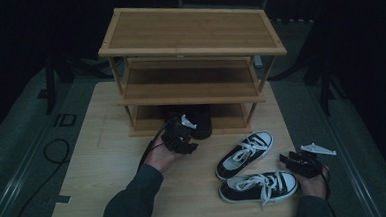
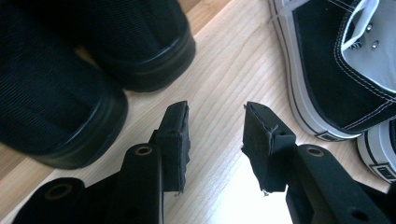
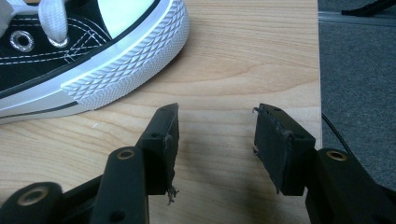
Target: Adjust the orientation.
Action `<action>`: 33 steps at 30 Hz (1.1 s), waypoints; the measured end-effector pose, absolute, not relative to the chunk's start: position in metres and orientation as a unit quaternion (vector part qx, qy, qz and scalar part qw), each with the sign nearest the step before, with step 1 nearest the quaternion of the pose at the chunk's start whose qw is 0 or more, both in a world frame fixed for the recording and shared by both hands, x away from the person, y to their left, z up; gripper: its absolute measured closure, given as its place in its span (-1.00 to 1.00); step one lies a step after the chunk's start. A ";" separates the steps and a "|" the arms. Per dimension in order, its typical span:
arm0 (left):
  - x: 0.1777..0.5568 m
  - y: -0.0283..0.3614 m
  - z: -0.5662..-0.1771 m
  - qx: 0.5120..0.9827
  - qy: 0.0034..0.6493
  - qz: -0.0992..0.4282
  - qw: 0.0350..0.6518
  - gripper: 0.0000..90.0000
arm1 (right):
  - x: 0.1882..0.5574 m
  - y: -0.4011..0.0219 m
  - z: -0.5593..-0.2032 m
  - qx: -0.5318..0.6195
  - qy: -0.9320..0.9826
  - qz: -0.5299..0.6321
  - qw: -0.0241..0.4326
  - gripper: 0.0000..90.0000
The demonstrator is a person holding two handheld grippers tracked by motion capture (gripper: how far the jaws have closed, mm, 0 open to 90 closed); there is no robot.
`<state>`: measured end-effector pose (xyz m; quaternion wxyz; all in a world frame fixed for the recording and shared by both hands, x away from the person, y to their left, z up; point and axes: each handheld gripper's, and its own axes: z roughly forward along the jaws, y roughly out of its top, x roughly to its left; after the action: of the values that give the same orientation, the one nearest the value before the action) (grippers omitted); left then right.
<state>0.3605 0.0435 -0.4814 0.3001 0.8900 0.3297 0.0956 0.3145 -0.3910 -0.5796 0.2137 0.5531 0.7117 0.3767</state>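
three wooden shelves on the rack (image 1: 192,31), black shoes (image 1: 194,121) tucked at its bottom tier, likely just stowed. black-and-white canvas sneakers (image 1: 243,155) wait on the table. left gripper (image 1: 181,135) empty, jaws apart; right gripper (image 1: 301,163) likewise, beside a toe.

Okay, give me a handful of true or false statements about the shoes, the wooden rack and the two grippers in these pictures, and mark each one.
1. The two black and white sneakers sit on the table, not on the rack. True.
2. The left gripper is clamped on a sneaker. False: its jaws stand open with bare table between them.
3. A pair of dark shoes sits at the rack's bottom level. True.
4. The right gripper holds a shoelace. False: it is open and empty, beside the toe of the nearer sneaker.
5. The rack's top shelf carries shoes. False: it is bare.
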 end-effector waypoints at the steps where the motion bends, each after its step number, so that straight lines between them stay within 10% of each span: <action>1: 0.361 0.042 -0.481 0.890 0.329 0.094 0.301 0.35 | 0.314 -0.391 -0.580 0.553 0.712 0.377 0.214 0.10; 33: 0.353 -0.023 -0.484 0.909 0.266 0.066 0.314 0.40 | 0.314 -0.391 -0.580 0.553 0.711 0.377 0.213 0.10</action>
<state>0.3528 -0.0225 -0.4836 0.3141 0.9090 0.2658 0.0658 0.3145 -0.3910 -0.5797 0.2133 0.5535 0.7112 0.3773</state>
